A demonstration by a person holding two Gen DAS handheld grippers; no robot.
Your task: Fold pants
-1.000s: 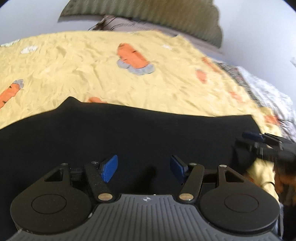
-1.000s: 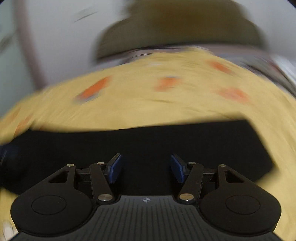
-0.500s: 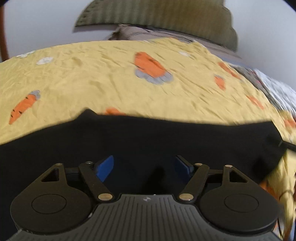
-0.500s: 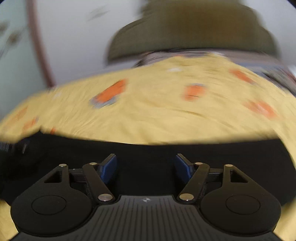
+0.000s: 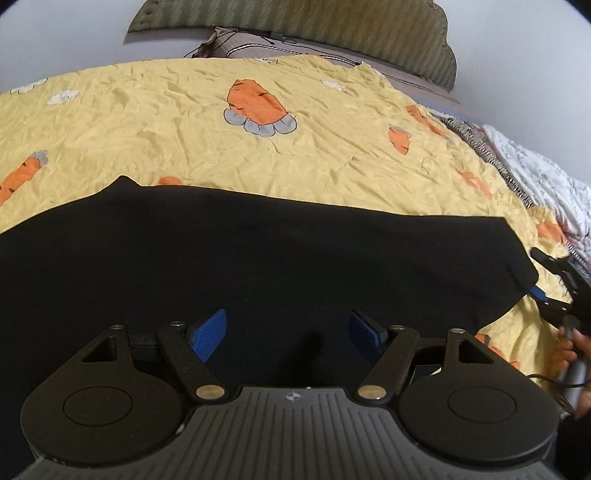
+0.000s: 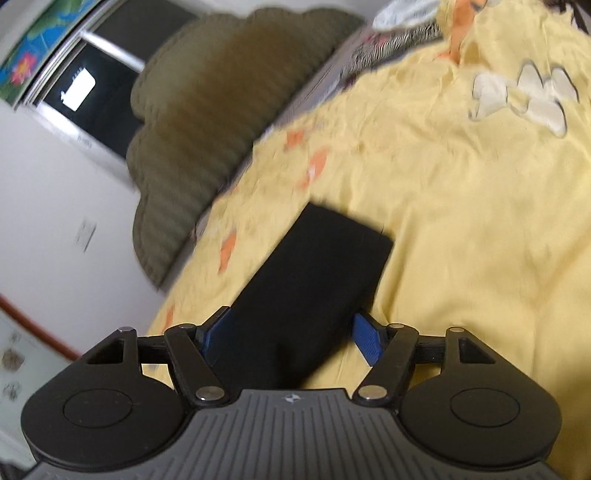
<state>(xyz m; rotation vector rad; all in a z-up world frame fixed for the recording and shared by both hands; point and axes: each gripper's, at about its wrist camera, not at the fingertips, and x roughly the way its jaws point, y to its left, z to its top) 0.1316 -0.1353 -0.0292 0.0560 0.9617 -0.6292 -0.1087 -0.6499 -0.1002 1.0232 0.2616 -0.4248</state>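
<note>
The black fabric pants (image 5: pixel 258 258) lay flat as a long dark band across the yellow bedsheet printed with orange carrots (image 5: pixel 166 122), spread over the bed in front of the olive-green ribbed headboard (image 5: pixel 295 22); a patterned black-and-white blanket (image 5: pixel 535 173) showed at the sheet's right edge. In the left wrist view the left gripper (image 5: pixel 288 330) hung over the middle of the pants with its blue pads (image 5: pixel 210 332) spread wide and nothing pinched between them; whether they touched the cloth could not be told. At the right end of the pants the right gripper (image 5: pixel 554 284) sat beside the fabric's corner, one blue pad at the hem, with a person's hand (image 5: pixel 570 354) on its handle. In the blurred right wrist view the right gripper (image 6: pixel 291 336) had its jaws parted with the narrow end of the pants (image 6: pixel 317 280) lying between them; the left pad met the cloth's edge while the right pad stood clear of it, so no grip was visible; a dark window (image 6: pixel 92 92) showed at upper left.
</note>
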